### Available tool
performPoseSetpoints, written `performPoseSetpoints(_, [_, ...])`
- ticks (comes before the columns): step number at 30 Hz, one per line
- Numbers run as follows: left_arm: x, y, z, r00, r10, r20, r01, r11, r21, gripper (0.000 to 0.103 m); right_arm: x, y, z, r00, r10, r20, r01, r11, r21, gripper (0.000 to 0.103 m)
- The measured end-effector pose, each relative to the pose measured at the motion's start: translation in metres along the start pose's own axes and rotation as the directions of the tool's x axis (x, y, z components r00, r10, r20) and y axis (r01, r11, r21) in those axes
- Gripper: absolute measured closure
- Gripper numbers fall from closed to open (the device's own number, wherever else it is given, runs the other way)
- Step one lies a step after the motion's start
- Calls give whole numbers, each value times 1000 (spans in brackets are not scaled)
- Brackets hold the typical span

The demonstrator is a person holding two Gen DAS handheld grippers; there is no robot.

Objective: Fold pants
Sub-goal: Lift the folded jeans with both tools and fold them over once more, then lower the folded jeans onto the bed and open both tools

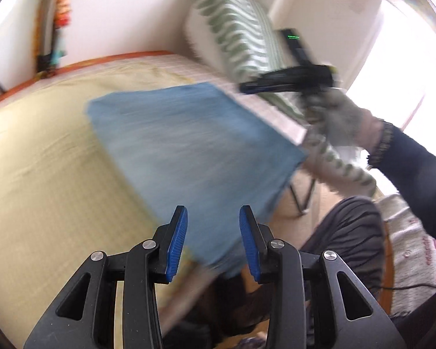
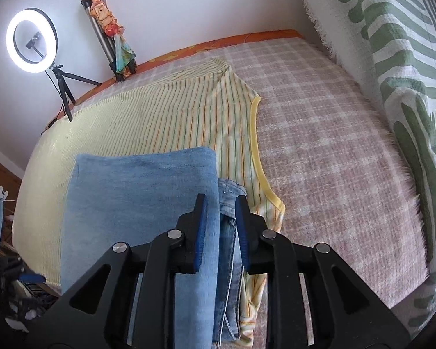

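Pants (image 2: 148,203) between parted right claw (image 2: 220,203) fingers

Each camera sat on its own hand-held gripper and looked forward and steeply down along the two fingers. The left wrist view, blurred, faced across the bed (image 1: 43,151) from its near edge toward the far wall, with the folded blue pants (image 1: 188,145) close ahead and the right hand-held gripper (image 1: 247,88) at upper right. The right wrist view stood nearer, right above the pants (image 2: 142,203). Both shared the pants, the bed (image 2: 334,145) and the green-patterned cushion (image 2: 392,58).
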State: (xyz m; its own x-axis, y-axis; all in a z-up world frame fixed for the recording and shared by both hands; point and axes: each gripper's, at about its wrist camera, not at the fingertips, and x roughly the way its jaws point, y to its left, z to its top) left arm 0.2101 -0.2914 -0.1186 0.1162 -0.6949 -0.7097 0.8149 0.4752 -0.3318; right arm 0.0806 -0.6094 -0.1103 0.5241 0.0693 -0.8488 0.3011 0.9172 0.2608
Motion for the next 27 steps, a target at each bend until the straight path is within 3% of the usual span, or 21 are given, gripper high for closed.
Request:
performPoseSetpoints(3, [0,19,-1,1000,23,-10,-23,999,-44,69,-12,4,-19,1000,15,-2,-15,1000,13,59])
performPoseSetpoints(9, [18,11,-8,1000,-4,-18,3,1000,-28,69,-11,29,-54,999,-17,-40,13,997,-79,57])
performPoseSetpoints(12, [21,-2,-12,999,9,-39,-9,1000,0,69,-4,36,-62,995,-82,-52,74,988,-137,47])
performPoseSetpoints(17, [38,-18,-13,991,112,-77,-107,992,66,69,10,28,-70,992,-96,-76,86,988,-129,47])
performPoseSetpoints(27, [40,-20,-14,983,161,-89,-153,984,85,64,15,20,-71,993,-71,-97,61,993,-105,42])
